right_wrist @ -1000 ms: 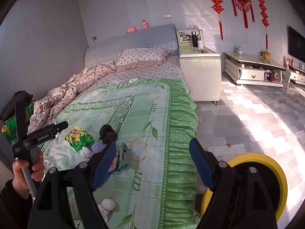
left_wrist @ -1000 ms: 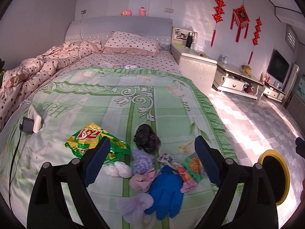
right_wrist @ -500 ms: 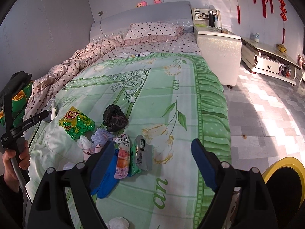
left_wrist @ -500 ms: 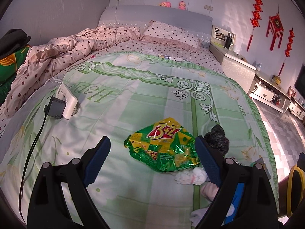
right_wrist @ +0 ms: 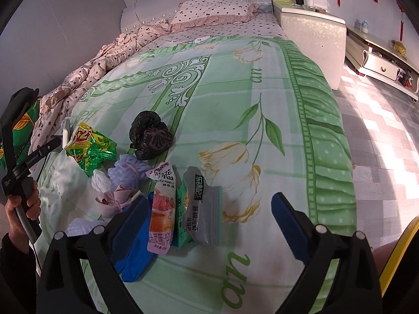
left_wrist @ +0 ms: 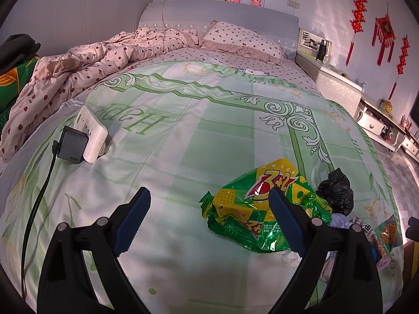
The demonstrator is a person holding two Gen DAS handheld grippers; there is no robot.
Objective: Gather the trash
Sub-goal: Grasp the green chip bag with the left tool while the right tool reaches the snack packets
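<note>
Trash lies on a green quilt (left_wrist: 209,130). A green and yellow snack bag (left_wrist: 262,209) lies just ahead of my open, empty left gripper (left_wrist: 209,209), under its right finger; it also shows in the right wrist view (right_wrist: 90,147). A crumpled black bag (left_wrist: 337,193) (right_wrist: 149,138) lies beyond it. My open, empty right gripper (right_wrist: 209,219) hovers over a pink pomelo wrapper (right_wrist: 161,209), a green wrapper (right_wrist: 183,209) and a grey packet (right_wrist: 204,209). A blue glove (right_wrist: 136,256) and pale foam nets (right_wrist: 128,170) lie at its left finger.
A white power strip with a black charger (left_wrist: 83,141) and cable lies on the quilt's left. A rumpled pink spotted duvet (left_wrist: 78,65) fills the far left. A yellow-rimmed bin (right_wrist: 400,256) stands on the floor at the right. A white nightstand (right_wrist: 314,34) stands beside the bed.
My left gripper swung left and lower toward the snack bag, which now fills more of its view. My right gripper moved in over the bed, close above the wrappers.
</note>
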